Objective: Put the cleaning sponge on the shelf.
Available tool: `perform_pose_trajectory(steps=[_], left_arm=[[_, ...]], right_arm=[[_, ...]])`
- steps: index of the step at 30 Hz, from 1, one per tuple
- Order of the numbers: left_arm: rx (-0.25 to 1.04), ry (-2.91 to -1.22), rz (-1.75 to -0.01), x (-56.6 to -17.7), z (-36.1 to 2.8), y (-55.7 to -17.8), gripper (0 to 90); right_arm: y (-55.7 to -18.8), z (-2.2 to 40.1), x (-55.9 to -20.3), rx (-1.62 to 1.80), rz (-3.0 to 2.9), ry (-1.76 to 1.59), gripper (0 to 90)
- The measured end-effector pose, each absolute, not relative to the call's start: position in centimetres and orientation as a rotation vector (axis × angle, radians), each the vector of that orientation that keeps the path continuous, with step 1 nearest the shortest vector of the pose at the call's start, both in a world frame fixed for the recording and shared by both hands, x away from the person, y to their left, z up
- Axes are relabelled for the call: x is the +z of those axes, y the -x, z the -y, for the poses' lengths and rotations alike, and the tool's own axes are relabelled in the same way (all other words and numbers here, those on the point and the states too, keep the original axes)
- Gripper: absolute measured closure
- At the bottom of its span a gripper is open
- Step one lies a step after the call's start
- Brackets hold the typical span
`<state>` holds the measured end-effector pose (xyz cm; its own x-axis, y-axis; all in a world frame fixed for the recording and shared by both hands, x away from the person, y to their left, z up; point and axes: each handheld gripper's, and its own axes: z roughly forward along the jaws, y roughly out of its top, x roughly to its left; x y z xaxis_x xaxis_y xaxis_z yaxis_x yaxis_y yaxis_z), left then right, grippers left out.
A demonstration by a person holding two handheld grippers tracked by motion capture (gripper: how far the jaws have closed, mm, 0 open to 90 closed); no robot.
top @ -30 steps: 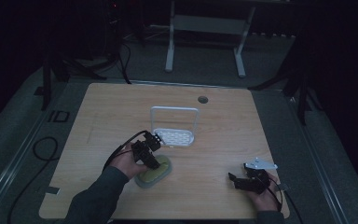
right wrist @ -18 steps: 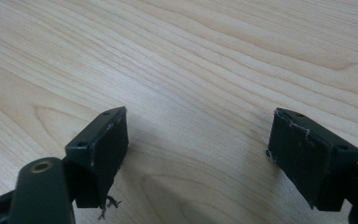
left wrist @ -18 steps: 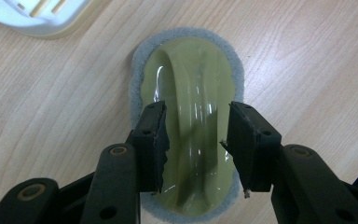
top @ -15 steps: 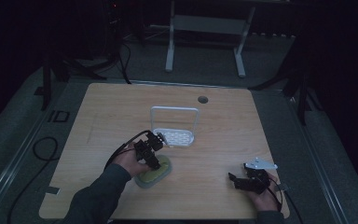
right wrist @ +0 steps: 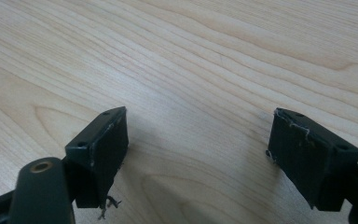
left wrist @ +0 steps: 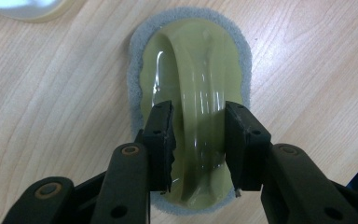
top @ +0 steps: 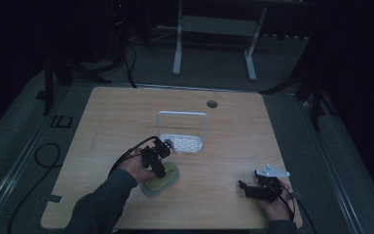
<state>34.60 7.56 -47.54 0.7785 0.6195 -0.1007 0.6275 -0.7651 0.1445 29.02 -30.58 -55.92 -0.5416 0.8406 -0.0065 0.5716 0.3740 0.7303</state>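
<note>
Left gripper view had my left gripper (left wrist: 196,140) over the scrubber sponge (left wrist: 191,70), jaws straddling its glossy green handle ridge, close to both sides but I couldn't tell if they were actually squeezing. Its long axis ran straight away from the jaws. On the high view the sponge (top: 161,181) sat near the table's (top: 107,117) front edge, left of middle, just in front of the white rack (top: 182,141). Nothing moved since a second ago. Right gripper (right wrist: 196,154) was spread wide over bare wood by the front right corner. No readable writing anywhere.
</note>
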Motion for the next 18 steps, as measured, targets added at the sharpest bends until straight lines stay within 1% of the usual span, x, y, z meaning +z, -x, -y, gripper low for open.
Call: perform_pose_trajectory(steps=[2, 3, 6, 18], left_arm=[[-0.071, -2.806, -0.986, -47.55, -7.53, -34.60, 65.4], [-0.077, -2.811, -0.975, -47.50, -7.49, -34.58, 68.2], [-0.065, -2.818, -0.967, -47.45, -7.44, -34.57, 70.5], [-0.022, -2.846, -0.916, -46.84, -7.52, -34.47, 71.6]], right_arm=[[-29.02, 30.58, -55.92, 0.977, -2.261, -1.229, 19.3], [-29.02, 30.58, -55.92, 0.977, -2.261, -1.229, 19.3], [-29.02, 30.58, -55.92, 0.977, -2.261, -1.229, 19.3], [-29.02, 30.57, -55.92, 0.977, -2.261, -1.229, 19.3]])
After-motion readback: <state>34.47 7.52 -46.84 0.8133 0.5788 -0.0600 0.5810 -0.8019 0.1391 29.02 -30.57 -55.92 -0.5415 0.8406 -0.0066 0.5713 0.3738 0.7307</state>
